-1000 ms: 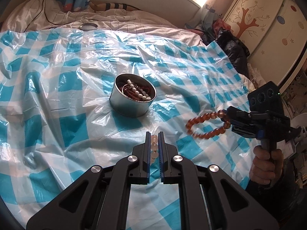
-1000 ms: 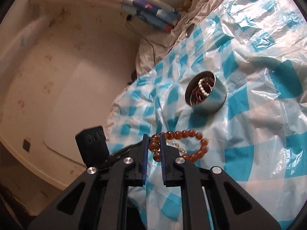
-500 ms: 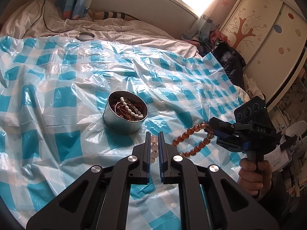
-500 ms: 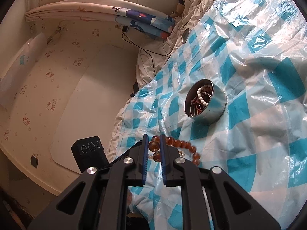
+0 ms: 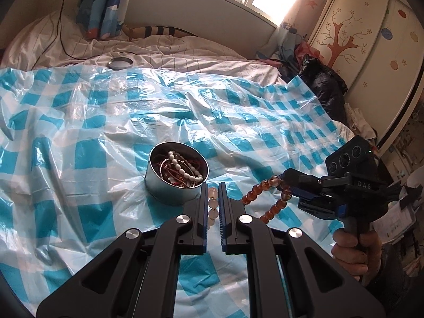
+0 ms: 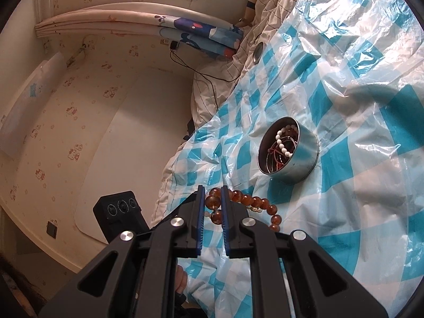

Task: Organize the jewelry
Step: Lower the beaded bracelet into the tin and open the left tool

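Item, my left gripper (image 5: 213, 198): jaws nearly closed, clamped on a pale pink bead bracelet (image 5: 212, 204), which hangs between the pads. Over the last second I have carried it up and in; the round metal tin (image 5: 169, 188), formerly well ahead, now sits just beyond my fingertips at 11 o'clock. I judge the drop close.

Item, my right gripper (image 6: 213, 201): jaws narrowly parted, clenched on an amber bead bracelet (image 6: 239, 197), its loop trailing toward 4 o'clock. It has kept its station; the tin (image 6: 304, 159) lies at 2 o'clock, apart.

Item, tin contents: a white bead strand (image 5: 185, 168) and reddish cords, already stowed.

Item, underlay: blue-checked plastic sheet (image 5: 79, 137) over bedding.
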Motion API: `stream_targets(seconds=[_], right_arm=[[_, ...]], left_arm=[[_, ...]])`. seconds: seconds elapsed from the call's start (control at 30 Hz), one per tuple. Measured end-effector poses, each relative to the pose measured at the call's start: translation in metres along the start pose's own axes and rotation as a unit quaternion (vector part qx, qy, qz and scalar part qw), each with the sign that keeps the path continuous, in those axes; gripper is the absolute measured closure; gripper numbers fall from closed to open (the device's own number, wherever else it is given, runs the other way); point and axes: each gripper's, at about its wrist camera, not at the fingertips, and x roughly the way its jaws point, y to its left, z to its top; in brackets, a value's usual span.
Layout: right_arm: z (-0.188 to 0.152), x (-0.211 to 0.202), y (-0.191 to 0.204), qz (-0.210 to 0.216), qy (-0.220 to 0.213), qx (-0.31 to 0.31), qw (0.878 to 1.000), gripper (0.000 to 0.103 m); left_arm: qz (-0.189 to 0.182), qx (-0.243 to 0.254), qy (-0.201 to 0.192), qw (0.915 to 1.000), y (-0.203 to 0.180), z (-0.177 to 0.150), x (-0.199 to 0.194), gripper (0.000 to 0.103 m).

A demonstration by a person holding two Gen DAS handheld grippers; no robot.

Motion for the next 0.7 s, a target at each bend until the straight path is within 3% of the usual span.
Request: stream_targets(seconds=[0.23, 0.7], right_arm=[[0.012, 0.009, -0.006, 0.009, -0.019, 0.016, 1.000, 0.090], [0.055, 0.043, 0.005, -0.015, -0.030, -0.020, 0.999, 0.090]], left_arm=[[0.006, 0.001, -0.009, 0.9999, -0.002, 0.010, 0.012, 0.097], [-0.033, -0.034, -0.048, 0.9977, 0.020, 0.038, 0.047, 0.097]])
